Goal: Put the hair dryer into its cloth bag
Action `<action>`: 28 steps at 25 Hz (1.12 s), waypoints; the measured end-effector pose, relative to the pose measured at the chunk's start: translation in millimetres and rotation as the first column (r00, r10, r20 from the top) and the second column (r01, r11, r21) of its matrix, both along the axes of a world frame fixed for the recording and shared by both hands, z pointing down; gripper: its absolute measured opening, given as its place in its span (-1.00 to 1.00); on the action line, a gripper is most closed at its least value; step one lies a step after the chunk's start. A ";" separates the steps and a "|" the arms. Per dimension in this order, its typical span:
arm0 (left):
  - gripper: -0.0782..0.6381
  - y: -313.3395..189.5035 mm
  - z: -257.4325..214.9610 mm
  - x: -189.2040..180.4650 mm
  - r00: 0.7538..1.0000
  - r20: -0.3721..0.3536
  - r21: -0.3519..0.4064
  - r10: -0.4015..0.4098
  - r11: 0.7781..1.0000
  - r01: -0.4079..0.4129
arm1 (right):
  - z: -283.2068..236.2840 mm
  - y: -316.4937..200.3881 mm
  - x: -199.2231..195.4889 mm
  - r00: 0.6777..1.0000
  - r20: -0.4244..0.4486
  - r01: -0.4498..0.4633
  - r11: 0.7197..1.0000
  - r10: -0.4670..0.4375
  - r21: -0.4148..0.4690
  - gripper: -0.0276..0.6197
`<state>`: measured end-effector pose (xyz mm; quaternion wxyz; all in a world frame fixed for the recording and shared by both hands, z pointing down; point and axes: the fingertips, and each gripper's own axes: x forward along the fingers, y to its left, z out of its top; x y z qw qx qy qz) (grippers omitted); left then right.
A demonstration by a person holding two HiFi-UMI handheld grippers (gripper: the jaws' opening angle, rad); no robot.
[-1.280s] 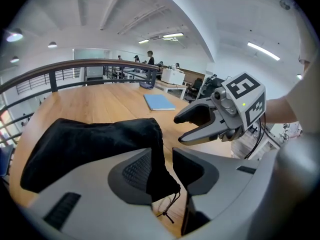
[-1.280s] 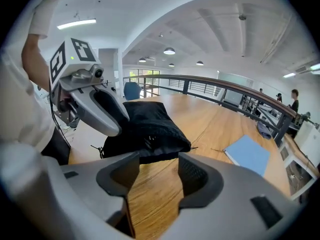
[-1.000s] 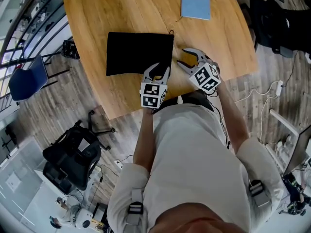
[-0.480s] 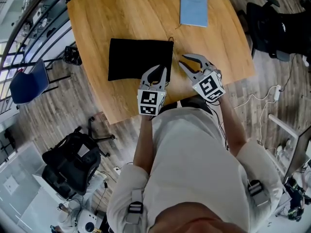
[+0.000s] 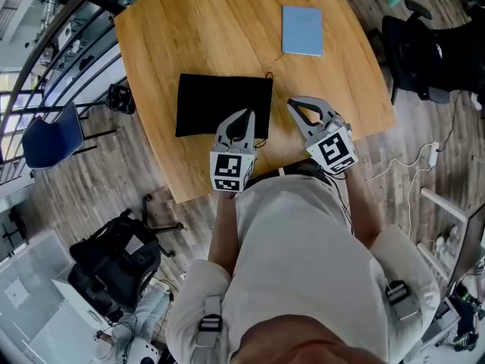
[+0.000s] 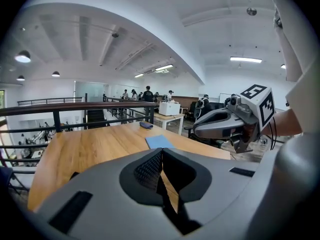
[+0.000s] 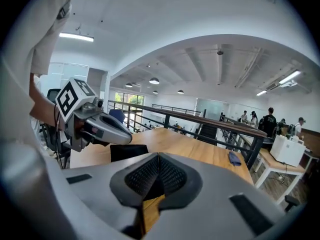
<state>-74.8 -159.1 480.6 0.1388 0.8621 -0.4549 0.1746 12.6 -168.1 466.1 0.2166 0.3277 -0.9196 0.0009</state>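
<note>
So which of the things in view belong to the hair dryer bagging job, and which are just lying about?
Job:
- black cloth bag, lying flat on the table
- left gripper, shut, empty
- right gripper, shut, empty
No hair dryer shows in any view.

Lying about:
- blue booklet
- small dark blue item at the table's far end

1. We've got a wooden table (image 5: 189, 36), with a blue notebook (image 5: 302, 30) lying flat near its far edge.
2. Left of the table we spot a blue chair (image 5: 45, 136) on the plank floor (image 5: 136, 169).
3. Off to the right we see a black chair (image 5: 424, 51).
</note>
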 end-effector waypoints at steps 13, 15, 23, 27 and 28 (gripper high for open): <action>-0.73 12.3 4.9 7.8 0.999 0.008 -0.023 0.039 0.999 -0.039 | 19.4 15.6 11.0 0.999 0.004 -0.036 0.996 0.037 -0.078 -0.85; -0.73 12.5 4.2 9.6 0.999 0.010 -0.025 0.040 0.999 -0.040 | 20.4 16.1 11.8 0.999 0.004 -0.037 0.996 0.037 -0.081 -0.85; -0.73 15.9 4.2 9.9 0.999 0.010 -0.025 0.045 0.999 -0.044 | 19.5 18.8 8.8 0.999 0.006 -0.034 0.996 0.035 -0.084 -0.85; -0.73 15.4 4.1 12.3 0.999 0.007 -0.029 0.043 0.999 -0.043 | 21.6 18.6 10.9 0.999 0.003 -0.034 0.996 0.035 -0.087 -0.85; -0.73 15.7 4.9 11.9 0.999 0.007 -0.029 0.044 0.999 -0.044 | 22.1 18.6 10.8 0.999 0.003 -0.034 0.996 0.035 -0.087 -0.85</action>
